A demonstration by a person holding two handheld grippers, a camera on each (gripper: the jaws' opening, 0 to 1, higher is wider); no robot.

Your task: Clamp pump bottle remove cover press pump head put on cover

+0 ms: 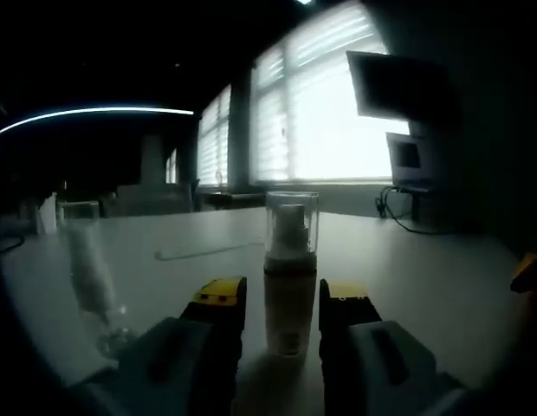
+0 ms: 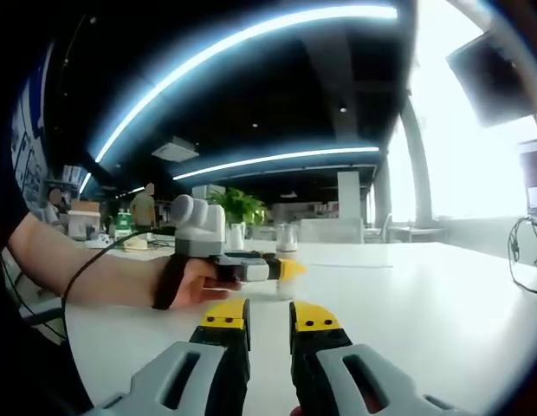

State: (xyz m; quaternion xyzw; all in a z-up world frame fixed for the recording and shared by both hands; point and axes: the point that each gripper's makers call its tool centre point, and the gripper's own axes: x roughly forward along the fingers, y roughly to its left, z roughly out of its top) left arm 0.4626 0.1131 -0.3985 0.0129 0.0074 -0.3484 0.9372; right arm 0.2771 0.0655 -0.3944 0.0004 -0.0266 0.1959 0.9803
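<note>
A pale pump bottle [image 1: 290,303] stands upright on the white table [image 1: 424,277], its pump head under a clear cover [image 1: 292,221]. My left gripper [image 1: 283,299] is open, its yellow-tipped jaws either side of the bottle's body; the right jaw looks close against it and a small gap shows at the left jaw. In the right gripper view a hand holds that left gripper [image 2: 281,269] low over the table, with the bottle's cover [image 2: 287,236] just behind its tip. My right gripper [image 2: 269,316] hovers nearer, jaws a narrow gap apart and holding nothing.
A clear glass-like object [image 1: 91,277] stands at the left of the table and a thin strip [image 1: 208,251] lies behind the bottle. A monitor [image 1: 398,87] and cables [image 1: 407,217] sit at the far right by bright windows. A person's forearm [image 2: 87,269] crosses the left.
</note>
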